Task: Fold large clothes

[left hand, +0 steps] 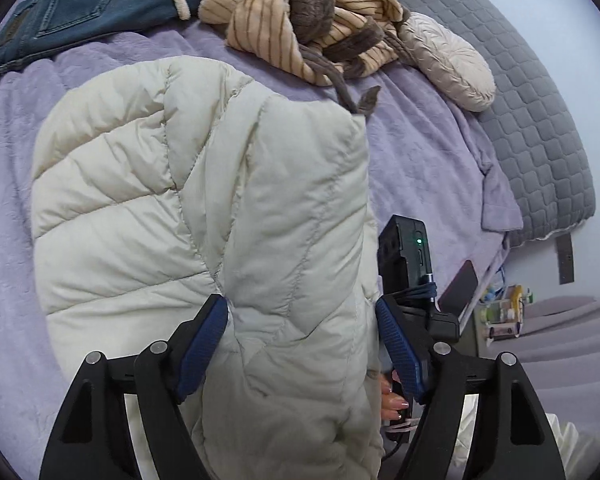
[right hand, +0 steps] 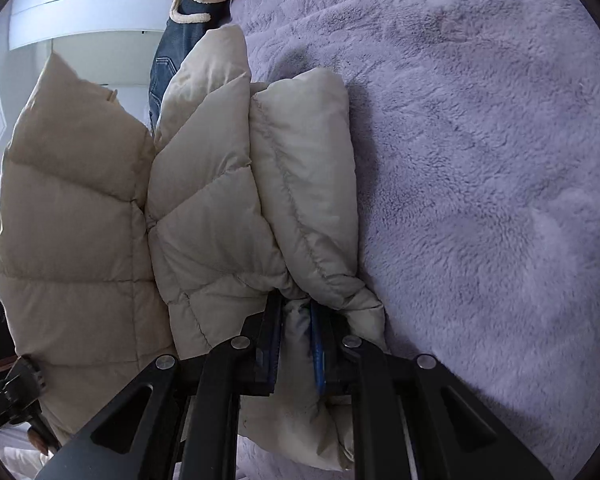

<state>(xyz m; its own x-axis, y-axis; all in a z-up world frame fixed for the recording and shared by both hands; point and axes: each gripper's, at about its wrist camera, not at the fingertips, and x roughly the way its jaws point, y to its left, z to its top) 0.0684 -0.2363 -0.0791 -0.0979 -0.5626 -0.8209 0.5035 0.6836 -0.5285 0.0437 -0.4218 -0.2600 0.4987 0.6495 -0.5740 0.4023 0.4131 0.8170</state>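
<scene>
The cream jacket bulges between the spread jaws of the left gripper, a fold touching its left pad. The right gripper pinches a jacket edge on the purple blanket. Only the left view shows jeans and striped clothes beyond

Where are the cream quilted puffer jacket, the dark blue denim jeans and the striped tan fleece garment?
cream quilted puffer jacket (left hand: 204,184): left wrist view, middle of a quilted panel.
dark blue denim jeans (left hand: 80,8): left wrist view, back pocket.
striped tan fleece garment (left hand: 260,28): left wrist view, striped fold.
</scene>
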